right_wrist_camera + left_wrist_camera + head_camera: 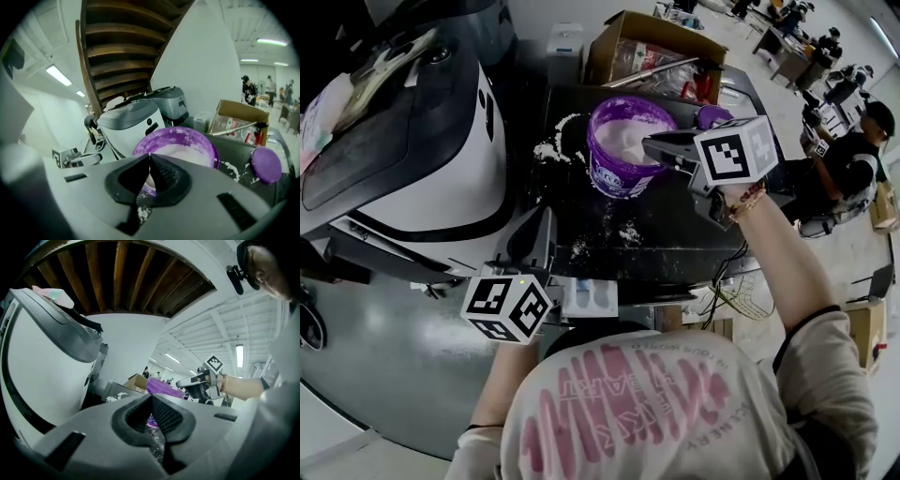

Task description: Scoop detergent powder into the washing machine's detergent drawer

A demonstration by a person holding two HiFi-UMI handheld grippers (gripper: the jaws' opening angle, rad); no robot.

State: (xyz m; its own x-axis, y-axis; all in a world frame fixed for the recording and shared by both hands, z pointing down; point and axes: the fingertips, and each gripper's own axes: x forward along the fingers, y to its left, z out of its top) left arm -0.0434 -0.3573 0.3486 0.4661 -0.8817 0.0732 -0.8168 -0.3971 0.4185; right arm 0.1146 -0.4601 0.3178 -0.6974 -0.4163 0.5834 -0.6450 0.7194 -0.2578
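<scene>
I'm holding my right gripper point(651, 144) closed, empty, beside the powder tub point(619, 174); my left gripper point(547, 221), also closed, at the near edge of the table point(675, 246).

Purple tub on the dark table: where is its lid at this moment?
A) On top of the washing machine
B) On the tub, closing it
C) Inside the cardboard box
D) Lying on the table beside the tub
D: the purple tub stands open with white powder showing, and its purple lid lies flat on the dark table beside it.
</scene>
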